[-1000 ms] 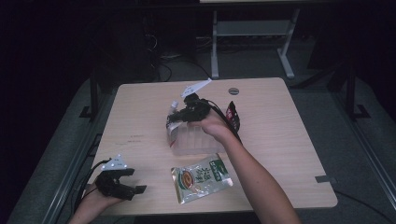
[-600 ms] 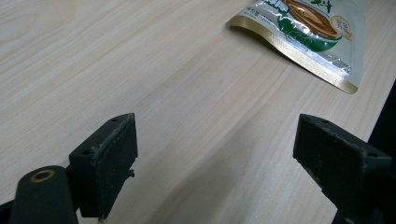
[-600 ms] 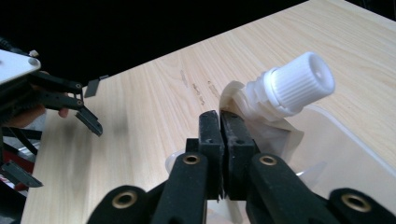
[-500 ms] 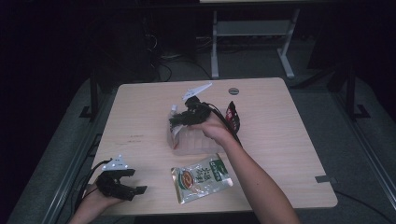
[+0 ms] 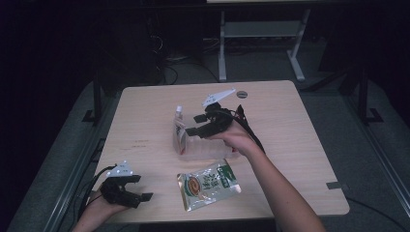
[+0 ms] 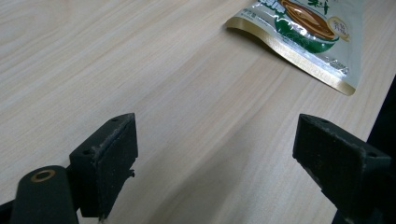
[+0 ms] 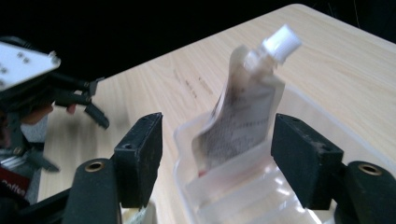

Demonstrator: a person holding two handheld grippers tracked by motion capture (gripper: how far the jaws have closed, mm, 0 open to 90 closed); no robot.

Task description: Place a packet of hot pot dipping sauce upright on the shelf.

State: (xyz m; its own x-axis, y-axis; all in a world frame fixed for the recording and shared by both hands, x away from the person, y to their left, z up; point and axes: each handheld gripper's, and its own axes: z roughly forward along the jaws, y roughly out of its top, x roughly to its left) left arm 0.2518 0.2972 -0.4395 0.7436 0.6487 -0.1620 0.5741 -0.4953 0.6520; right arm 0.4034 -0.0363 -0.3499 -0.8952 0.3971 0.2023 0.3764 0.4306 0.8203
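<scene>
Spouted pouch [image 5: 180, 131]: stands upright at the left end of the clear tray [image 5: 212, 151], white cap on top; in the right claw's view [image 7: 243, 116] it leans against the tray's end wall.
Clear tray: ribbed, see-through, near the middle of the tabletop [image 5: 300, 140].
Right claw [image 5: 197, 124]: held just right of the pouch above the tray; its jaws have just been opening and stand apart, the pouch seen between them farther off, neither pad pressing on it.
Left claw [image 5: 140, 195]: rests at the near left corner of the tabletop; jaws wide apart, bare wood between them.
Flat packet [image 5: 208, 183]: green and silver, lies face up near the front edge, between tray and edge; its corner shows ahead of the left claw [image 6: 303, 32].
</scene>
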